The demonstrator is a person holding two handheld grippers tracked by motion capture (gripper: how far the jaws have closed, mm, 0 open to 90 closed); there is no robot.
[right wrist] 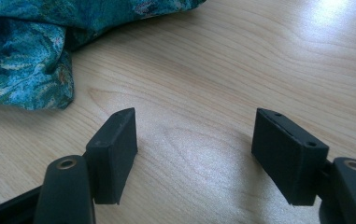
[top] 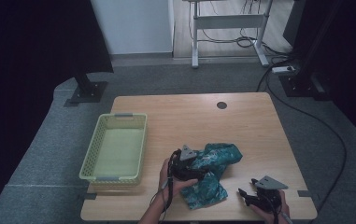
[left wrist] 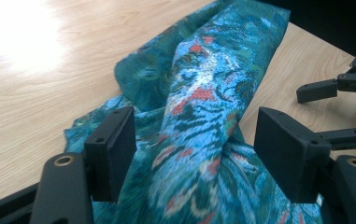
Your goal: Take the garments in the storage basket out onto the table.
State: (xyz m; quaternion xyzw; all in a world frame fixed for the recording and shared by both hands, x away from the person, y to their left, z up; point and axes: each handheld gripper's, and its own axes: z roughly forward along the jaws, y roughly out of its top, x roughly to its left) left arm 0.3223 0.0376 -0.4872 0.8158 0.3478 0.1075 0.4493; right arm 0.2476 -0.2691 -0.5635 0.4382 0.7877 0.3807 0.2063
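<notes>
Wooden table (top: pixel 255 126): left gripper (top: pixel 202 171) straddles teal cloth (top: pixel 215 161)

— Where is the cloth (top: pixel 210 175)?
— On the table (top: pixel 250 126), near the front edge. The left gripper (top: pixel 202 173) sits on top of it, a fold between its spread jaws.
— And the basket (top: pixel 116 147)?
— On the table too, left of the cloth.
— The other gripper?
— The right gripper (top: pixel 245 196) is to the right of the cloth, over bare table, jaws apart.
</notes>
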